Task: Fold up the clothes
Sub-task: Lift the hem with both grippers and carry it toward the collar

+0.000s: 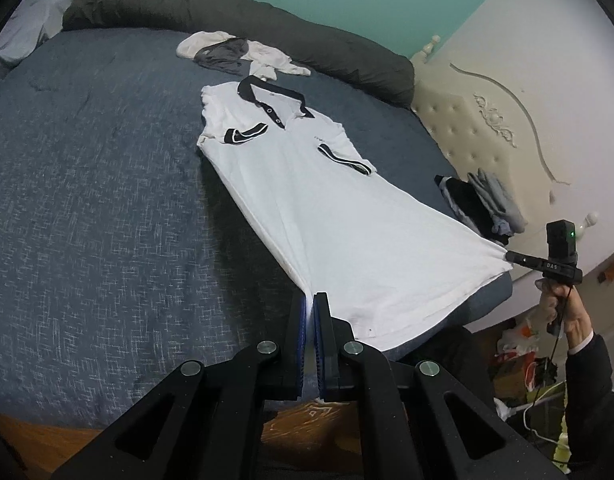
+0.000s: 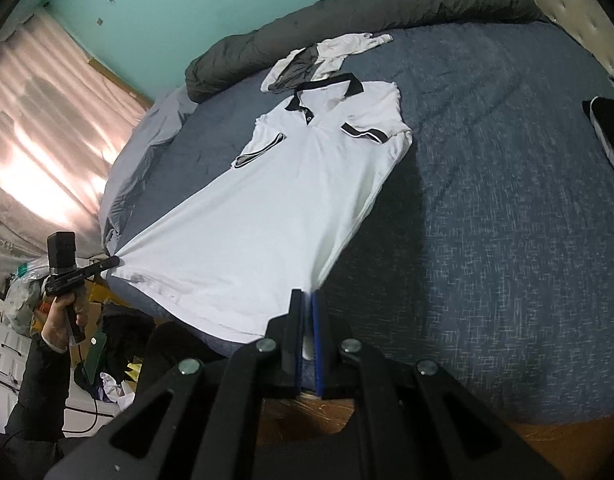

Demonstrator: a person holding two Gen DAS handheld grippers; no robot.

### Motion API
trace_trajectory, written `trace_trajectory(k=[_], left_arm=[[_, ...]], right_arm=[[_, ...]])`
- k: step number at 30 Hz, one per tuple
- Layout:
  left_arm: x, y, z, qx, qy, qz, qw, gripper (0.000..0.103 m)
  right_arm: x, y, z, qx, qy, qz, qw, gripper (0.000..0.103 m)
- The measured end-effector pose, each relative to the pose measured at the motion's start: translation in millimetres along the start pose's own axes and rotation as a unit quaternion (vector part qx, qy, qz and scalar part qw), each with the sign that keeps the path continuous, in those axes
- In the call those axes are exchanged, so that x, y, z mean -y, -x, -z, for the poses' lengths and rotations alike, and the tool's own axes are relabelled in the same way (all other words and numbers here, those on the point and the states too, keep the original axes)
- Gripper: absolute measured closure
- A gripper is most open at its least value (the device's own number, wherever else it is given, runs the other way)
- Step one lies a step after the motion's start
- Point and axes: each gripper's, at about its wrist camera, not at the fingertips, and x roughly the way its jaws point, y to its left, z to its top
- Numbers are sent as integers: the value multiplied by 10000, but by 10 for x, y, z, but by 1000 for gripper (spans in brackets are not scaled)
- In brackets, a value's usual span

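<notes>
The white polo shirt [image 1: 307,208] lies face up on the bed [image 1: 87,200], collar toward the far rolled dark duvet [image 1: 235,20], its hem lifted and stretched between both tongs. The left tongs [image 1: 310,300] are clenched on the shirt's left hem corner; the right tongs [image 2: 308,298] are clenched on the right corner.

Only the left wrist view shows the cream padded headboard [image 1: 487,120], a stack of folded dark and grey clothes [image 1: 479,204] at the bed's right edge, and the person's right hand [image 1: 559,304]. Only the right wrist view shows the pink curtain [image 2: 47,128] and the left hand [image 2: 63,320].

Crumpled white and grey clothes [image 1: 235,54] lie just beyond the collar. Clutter on the floor [image 1: 519,352] crowds the bedside.
</notes>
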Motion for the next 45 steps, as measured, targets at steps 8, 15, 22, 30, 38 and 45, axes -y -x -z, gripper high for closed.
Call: trace_trajectory(k=[8,15,22,30,38,45], left_arm=[[62,124,27,84,-77,79,9999,99],[131,231,33,175,-175,91,9997,99],[234,321,14,247,-316,179,9990,99],[284,434,-21,313,-426,231,9983,99],[217,358,-139,305,-366,212,9986,99],[126,229,-313,242,-310,237,9989,99]], right_arm=[[-22,155,59,122,60,-135,9998,100],[-22,283,96,218,72,-173,9996,100],[-90,414,97,314,174,-289,9989,100],[-144,562,93,412,334,-360,9979,100],[-137,489,-56,374,370,-334,9981,100],[-100,334,-289,307,339,-329,9984,100]])
